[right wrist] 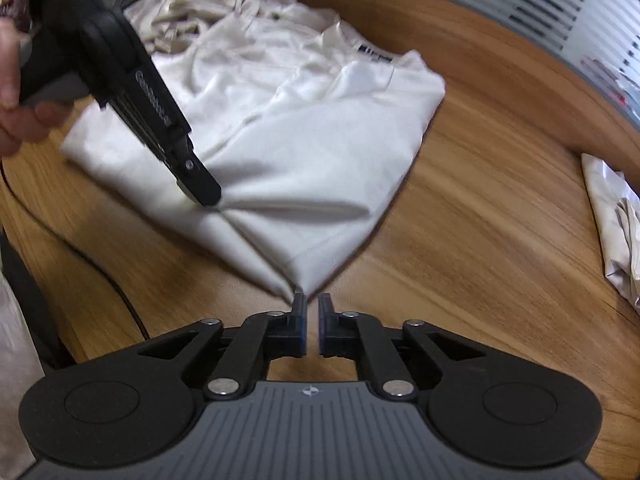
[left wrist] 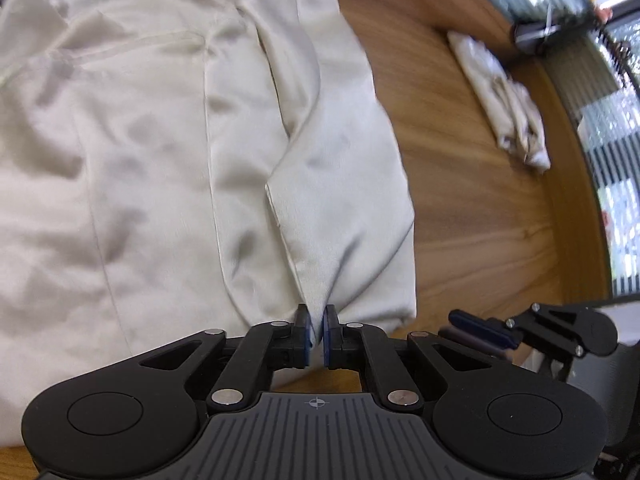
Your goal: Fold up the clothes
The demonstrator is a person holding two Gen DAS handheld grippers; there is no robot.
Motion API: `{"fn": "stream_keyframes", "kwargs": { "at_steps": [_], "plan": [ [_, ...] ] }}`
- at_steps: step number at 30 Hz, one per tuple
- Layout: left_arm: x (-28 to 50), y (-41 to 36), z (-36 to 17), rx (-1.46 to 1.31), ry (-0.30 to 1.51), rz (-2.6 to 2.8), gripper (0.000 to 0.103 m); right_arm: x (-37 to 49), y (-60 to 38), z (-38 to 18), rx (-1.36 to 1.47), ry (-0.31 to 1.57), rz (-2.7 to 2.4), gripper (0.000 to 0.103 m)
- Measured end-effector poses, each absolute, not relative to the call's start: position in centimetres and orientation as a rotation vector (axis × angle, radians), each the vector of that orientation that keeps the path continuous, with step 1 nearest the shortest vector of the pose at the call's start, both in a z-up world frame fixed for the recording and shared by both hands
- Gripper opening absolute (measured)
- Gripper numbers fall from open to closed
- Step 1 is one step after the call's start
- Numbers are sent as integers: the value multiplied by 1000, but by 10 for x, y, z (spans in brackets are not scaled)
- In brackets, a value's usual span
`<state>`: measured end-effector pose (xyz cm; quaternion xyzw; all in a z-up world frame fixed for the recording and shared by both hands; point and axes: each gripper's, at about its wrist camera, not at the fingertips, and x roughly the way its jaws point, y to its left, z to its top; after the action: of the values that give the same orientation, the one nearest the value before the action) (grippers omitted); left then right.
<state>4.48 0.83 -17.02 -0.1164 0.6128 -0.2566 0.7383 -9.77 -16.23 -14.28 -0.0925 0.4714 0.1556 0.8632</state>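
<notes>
Cream shirt (right wrist: pixel 304 152) lies spread over the wooden bench (right wrist: pixel 460 240), filling the centre of the right wrist view and the left and centre of the left wrist view (left wrist: pixel 160 140). One side is folded over toward the middle, giving a long diagonal edge; dark label visible at the collar, top of the frame. Fabric blurred in places.

Left gripper (left wrist: pixel 316 334): jaws clenched on a fold of the shirt's near edge, cloth pinched between the blue pads at lower centre of its own view. In the right wrist view the same gripper (right wrist: pixel 208 196) comes in from the upper left, tip at the shirt, creases radiating from the pinch point. A hand (right wrist: pixel 12 100) holds it at the left edge.

Right gripper (right wrist: pixel 312 322): jaws stand slightly apart, lower centre. The shirt's near corner comes to a point just above the tips; nothing seen between the pads, so released.

Second pale folded cloth (left wrist: pixel 504 100) lies well apart near the bench's right edge. Rumpled pale clothes (right wrist: pixel 200 4) piled beyond the shirt, upper left of the right wrist view.
</notes>
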Motion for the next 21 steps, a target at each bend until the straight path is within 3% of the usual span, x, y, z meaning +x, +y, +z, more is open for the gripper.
{"fn": "stream_keyframes", "kwargs": {
  "at_steps": [2,4,6,8,9,10,11,15,21],
  "plan": [
    [46,11,-167,-263,1324,-573,17,-93,-159,-140,-178,970,333,21],
    [48,11,-165,-249,1317,-581,34,-86,-152,-140,-190,964,348,21],
    [48,10,-165,-222,1321,-587,41,-79,-144,-142,-220,966,363,22],
    [49,7,-167,-192,1329,-590,40,-73,-135,-145,-254,969,379,22],
    [50,8,-168,-199,1336,-590,34,-70,-133,-147,-266,976,388,22],
    [51,9,-169,-209,1343,-590,15,-68,-129,-148,-276,980,396,22],
    [53,9,-169,-219,1350,-591,9,-67,-126,-150,-285,983,404,24],
    [61,16,-165,-336,1367,-597,8,-62,-113,-153,-332,978,437,37],
    [74,21,-158,-503,1387,-582,8,-58,-99,-159,-420,960,426,38]
  ]
}}
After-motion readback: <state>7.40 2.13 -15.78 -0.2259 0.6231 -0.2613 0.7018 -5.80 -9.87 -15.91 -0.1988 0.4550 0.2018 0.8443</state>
